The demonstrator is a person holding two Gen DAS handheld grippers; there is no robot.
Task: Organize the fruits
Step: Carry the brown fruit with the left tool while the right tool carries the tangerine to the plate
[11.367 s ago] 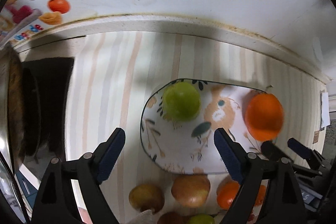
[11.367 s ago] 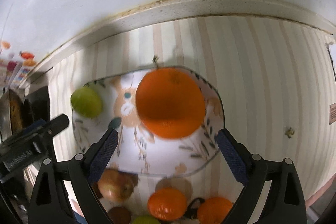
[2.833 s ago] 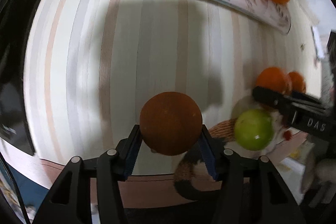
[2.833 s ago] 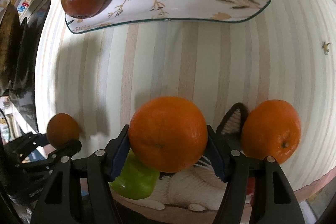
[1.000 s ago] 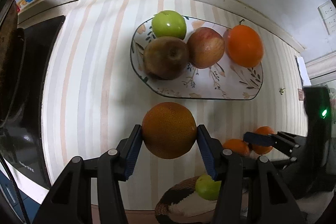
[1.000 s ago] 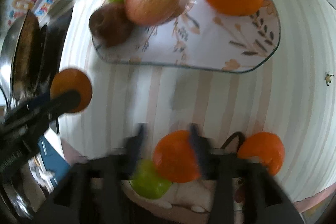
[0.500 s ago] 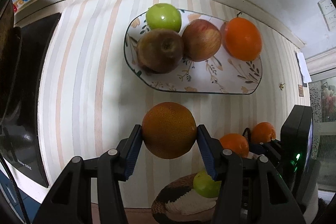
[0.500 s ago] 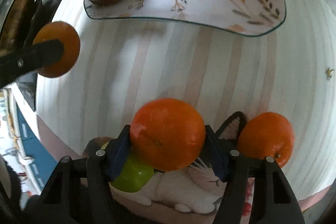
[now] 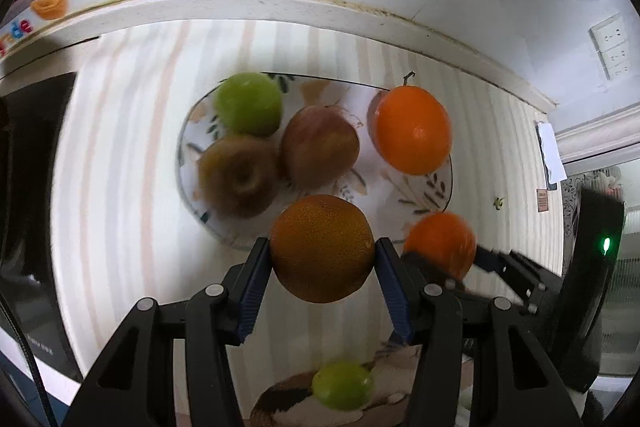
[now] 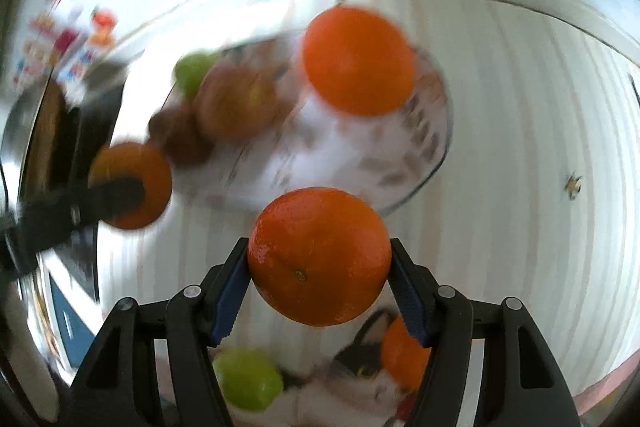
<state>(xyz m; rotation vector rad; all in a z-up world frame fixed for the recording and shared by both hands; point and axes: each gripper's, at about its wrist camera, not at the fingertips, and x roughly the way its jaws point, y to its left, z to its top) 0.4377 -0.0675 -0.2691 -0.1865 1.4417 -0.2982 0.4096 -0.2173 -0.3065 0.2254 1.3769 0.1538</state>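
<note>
In the left wrist view, the left gripper (image 9: 323, 261) sat low at centre, its jaws narrowed onto a dull brownish orange (image 9: 322, 248), both blue pads pressing its sides. Above it, the floral plate (image 9: 434, 197) on the striped tabletop (image 9: 120, 163) carried a green apple (image 9: 248, 103), a brown apple (image 9: 239, 174), a reddish apple (image 9: 322, 147) and a large orange (image 9: 412, 129). In the right wrist view, the right gripper (image 10: 319, 281), bottom centre, was clamped on a bright orange (image 10: 319, 255), having just been closing around it.
</note>
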